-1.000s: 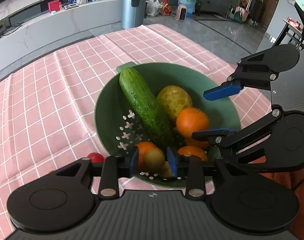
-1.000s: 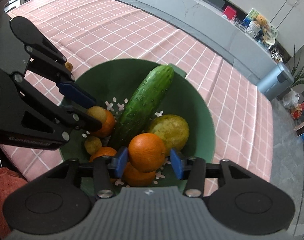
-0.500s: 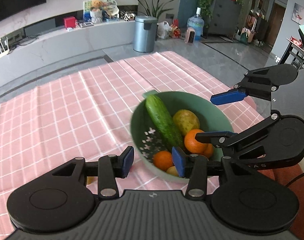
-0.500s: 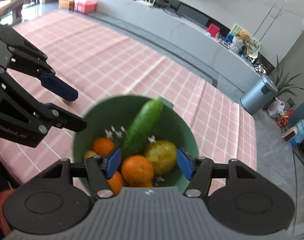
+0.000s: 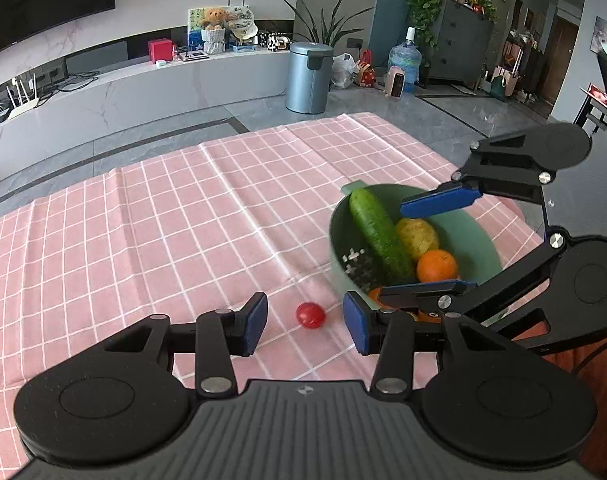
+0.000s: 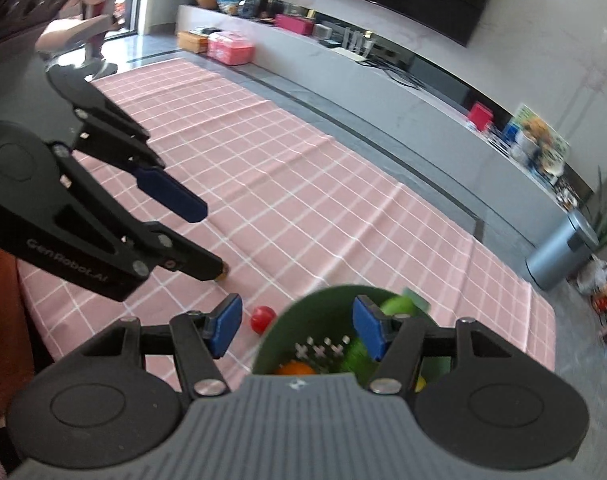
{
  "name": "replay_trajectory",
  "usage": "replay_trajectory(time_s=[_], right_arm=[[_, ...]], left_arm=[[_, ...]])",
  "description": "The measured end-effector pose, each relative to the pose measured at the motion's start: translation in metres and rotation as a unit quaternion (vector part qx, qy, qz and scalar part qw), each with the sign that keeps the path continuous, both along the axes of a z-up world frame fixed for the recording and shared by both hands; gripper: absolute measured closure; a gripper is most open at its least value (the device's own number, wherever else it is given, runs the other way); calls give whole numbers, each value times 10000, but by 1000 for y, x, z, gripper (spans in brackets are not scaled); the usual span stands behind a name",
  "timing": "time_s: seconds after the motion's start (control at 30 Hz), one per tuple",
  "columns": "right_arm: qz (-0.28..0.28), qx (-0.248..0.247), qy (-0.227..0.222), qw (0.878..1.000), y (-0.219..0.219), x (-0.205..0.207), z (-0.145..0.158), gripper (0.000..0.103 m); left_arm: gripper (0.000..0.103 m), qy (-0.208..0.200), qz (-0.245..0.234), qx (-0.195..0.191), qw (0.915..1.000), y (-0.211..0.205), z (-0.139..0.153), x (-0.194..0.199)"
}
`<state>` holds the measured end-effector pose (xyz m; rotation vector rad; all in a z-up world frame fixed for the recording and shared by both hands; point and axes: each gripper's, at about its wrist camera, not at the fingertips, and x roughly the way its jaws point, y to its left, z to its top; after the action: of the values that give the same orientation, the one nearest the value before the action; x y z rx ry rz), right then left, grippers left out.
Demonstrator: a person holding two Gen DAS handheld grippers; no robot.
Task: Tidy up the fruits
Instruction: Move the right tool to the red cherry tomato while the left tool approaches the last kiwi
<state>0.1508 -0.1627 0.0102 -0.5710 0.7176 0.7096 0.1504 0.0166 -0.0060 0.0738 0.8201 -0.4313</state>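
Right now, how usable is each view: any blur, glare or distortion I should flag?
Left wrist view: sharp, evenly daylit, fisheye bending at the edges; the cherry tomato reads crisply, the green bowl is slightly soft. Right wrist view: motion-blurred, especially the bowl and background shelf; light glare on the far wall.

Pink checked tablecloth (image 5: 191, 216), green bowl (image 5: 479, 236)

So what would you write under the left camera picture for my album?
Open left gripper hovers over a small round red tomato on the pink checked tablecloth, beside a green colander bowl of fruit.
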Motion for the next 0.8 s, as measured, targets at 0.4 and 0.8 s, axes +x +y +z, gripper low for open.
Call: replay_trajectory(time_s=[0.4, 0.8], right_arm=[[865, -681, 298, 9935, 42, 26, -21, 52], [1754, -1793, 684, 9656, 84, 45, -69, 56]], left_arm=[[51, 405, 152, -244, 9988, 34, -40, 11], [51, 718, 255, 14, 9971, 34, -77, 34]])
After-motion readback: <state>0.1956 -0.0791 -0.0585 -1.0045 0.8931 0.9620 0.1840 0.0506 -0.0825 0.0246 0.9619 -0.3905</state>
